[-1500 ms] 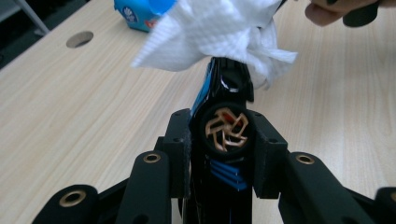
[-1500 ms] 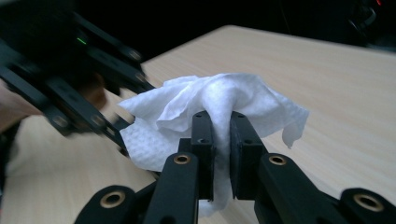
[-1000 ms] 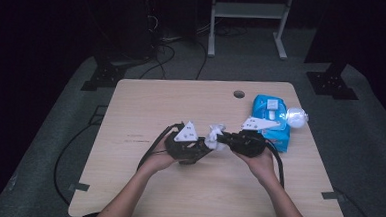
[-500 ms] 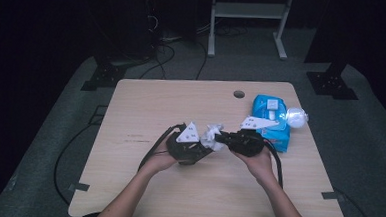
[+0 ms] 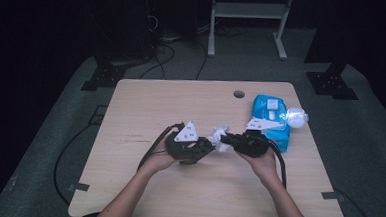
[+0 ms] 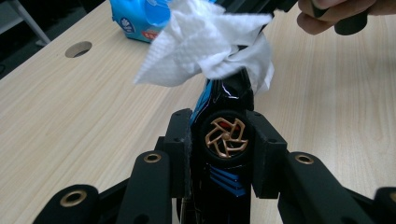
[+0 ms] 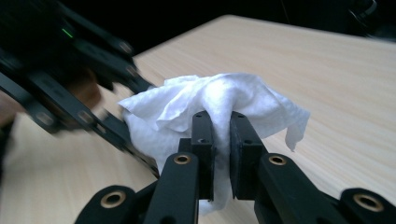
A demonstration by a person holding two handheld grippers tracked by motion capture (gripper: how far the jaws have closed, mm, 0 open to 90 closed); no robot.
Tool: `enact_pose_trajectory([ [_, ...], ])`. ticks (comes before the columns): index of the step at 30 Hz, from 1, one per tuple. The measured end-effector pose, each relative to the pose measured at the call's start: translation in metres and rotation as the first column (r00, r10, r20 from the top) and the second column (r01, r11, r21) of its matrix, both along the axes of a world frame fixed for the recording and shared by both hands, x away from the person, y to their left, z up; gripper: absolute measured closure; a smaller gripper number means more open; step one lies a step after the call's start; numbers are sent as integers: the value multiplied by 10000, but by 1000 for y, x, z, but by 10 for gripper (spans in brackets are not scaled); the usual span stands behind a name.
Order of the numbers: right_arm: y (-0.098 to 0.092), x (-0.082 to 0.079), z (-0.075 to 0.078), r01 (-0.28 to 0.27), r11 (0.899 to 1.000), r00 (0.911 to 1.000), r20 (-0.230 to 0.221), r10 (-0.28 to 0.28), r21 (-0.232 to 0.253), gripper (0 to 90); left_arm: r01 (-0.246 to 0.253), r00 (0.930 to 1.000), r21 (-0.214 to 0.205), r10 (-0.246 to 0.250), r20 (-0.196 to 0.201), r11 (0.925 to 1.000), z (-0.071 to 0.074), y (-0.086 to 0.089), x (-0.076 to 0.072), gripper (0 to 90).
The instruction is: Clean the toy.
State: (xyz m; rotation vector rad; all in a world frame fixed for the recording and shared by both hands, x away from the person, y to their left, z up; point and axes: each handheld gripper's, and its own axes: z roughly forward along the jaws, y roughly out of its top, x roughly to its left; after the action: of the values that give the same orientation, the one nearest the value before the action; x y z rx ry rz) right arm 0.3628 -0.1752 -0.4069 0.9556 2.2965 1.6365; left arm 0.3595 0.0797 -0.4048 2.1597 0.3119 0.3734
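Note:
A black toy car (image 6: pixel 224 140) with blue stripes and a gold-spoked wheel sits clamped between the jaws of my left gripper (image 6: pixel 223 140), which is shut on it. A crumpled white wipe (image 6: pixel 210 42) lies over the car's far end. My right gripper (image 7: pixel 221 135) is shut on that wipe (image 7: pixel 219 100), pinching a fold of it. From above, the left gripper (image 5: pixel 201 146) and the right gripper (image 5: pixel 229 139) meet tip to tip at the table's middle, with the wipe (image 5: pixel 218 138) between them.
A blue pack of wipes (image 5: pixel 270 117) lies at the table's right rear, with a clear round object (image 5: pixel 295 117) beside it. A cable hole (image 5: pixel 239 94) sits near the wooden table's (image 5: pixel 146 106) far edge. Cables trail from both grippers.

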Motion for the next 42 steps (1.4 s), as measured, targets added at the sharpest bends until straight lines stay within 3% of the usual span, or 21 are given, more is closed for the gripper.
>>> enact_pose_trajectory([
  [4,10,-4,12,-414,9990,9984,399,408,148,814,-41,10000,-65,41,-30,10000,1,1,0,649],
  [6,10,-4,13,-333,9994,9984,462,335,-32,813,-94,10000,-159,94,-28,9998,1,3,1,649],
  [8,5,-1,6,-176,9998,9994,312,179,-76,813,-126,9999,-186,125,-48,9997,1,4,1,649],
  [12,-5,7,-17,211,9993,9989,-424,-224,-305,814,-110,9999,-159,109,-35,9998,1,4,1,648],
  [14,-4,6,-20,153,9997,9984,-540,-164,-204,814,-79,10000,-141,79,-18,9999,1,3,1,648],
  [17,1,4,-8,65,10000,9999,-131,-64,25,814,-122,9999,-177,121,-33,9998,1,4,1,648],
  [19,2,2,1,-200,9970,9998,-20,202,743,814,-136,9999,-152,136,-13,9998,1,4,1,648],
  [22,6,-1,7,-337,9971,9993,206,324,684,814,-140,9999,-204,140,-18,9997,1,3,1,648],
  [25,2,3,-2,-221,9970,9997,-70,227,743,814,-155,9999,-141,155,22,9998,0,3,0,649],
  [27,-2,6,-11,20,9992,9995,-313,-7,395,814,-148,9999,-162,148,-8,9998,1,4,1,648],
  [29,-6,9,-20,138,9989,9981,-607,-111,451,814,-152,9999,-198,152,-1,9997,2,5,2,648],
  [35,-5,15,-42,288,9993,9894,-1429,-251,239,813,-108,9999,-243,108,9,9996,2,4,2,648],
  [37,-3,15,-44,230,9997,9880,-1530,-214,91,814,-102,9999,-274,102,5,9996,3,3,1,648],
  [42,-9,13,-36,221,9977,9873,-1582,-116,645,814,-35,10000,-627,39,67,9980,5,0,0,648],
])
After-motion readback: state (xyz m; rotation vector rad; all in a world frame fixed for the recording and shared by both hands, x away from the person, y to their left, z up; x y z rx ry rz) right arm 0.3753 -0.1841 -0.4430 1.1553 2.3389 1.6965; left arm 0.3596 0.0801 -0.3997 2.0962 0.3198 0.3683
